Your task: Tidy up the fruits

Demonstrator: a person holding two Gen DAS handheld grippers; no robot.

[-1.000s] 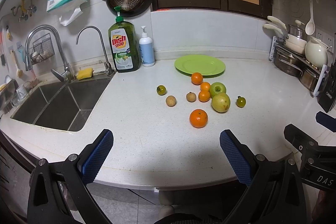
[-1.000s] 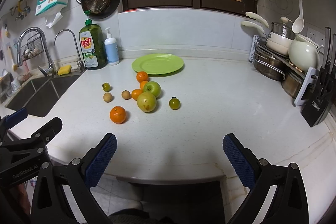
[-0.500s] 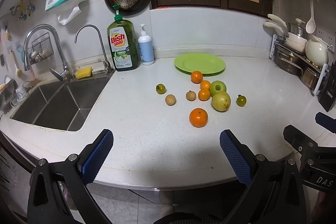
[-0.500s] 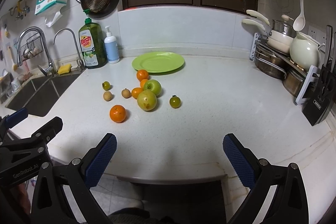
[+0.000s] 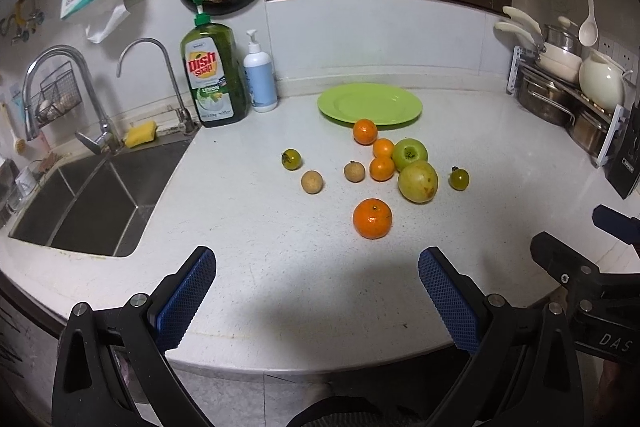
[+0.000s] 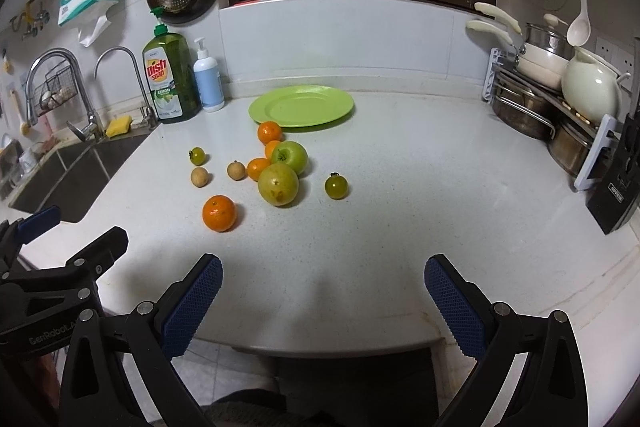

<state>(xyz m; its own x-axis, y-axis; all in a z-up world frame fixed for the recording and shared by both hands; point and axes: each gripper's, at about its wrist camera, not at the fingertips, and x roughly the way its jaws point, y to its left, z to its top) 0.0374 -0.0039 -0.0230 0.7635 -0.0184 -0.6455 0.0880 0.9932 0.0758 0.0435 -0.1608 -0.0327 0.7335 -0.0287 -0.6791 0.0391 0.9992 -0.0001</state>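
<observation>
- Left gripper [image 5: 317,269]: blue-padded fingers spread wide, nothing between them; held above the near edge of the white counter [image 5: 248,267].
- Right gripper [image 6: 323,278]: fingers likewise wide apart and empty, over the same near edge.
- Nearest fruit: large orange [image 5: 372,218], alone, ahead of the left gripper.
- Behind it, yellow-green fruit [image 5: 417,181] touching green apple [image 5: 409,154]; two small oranges [image 5: 382,168] packed against the apple's left side.
- Small green tomato [image 5: 459,179] sits apart to the right of the cluster.
- Two brown round fruits [image 5: 312,181] to the left, separate from each other; second green tomato [image 5: 291,159] further left.
- One more orange [image 5: 365,131] just beside the rim of the green plate [image 5: 370,104]; plate bare.
- Far back: dish soap bottle [image 5: 214,79], white pump bottle [image 5: 260,75] at the wall; sink [image 5: 92,195] left.
</observation>
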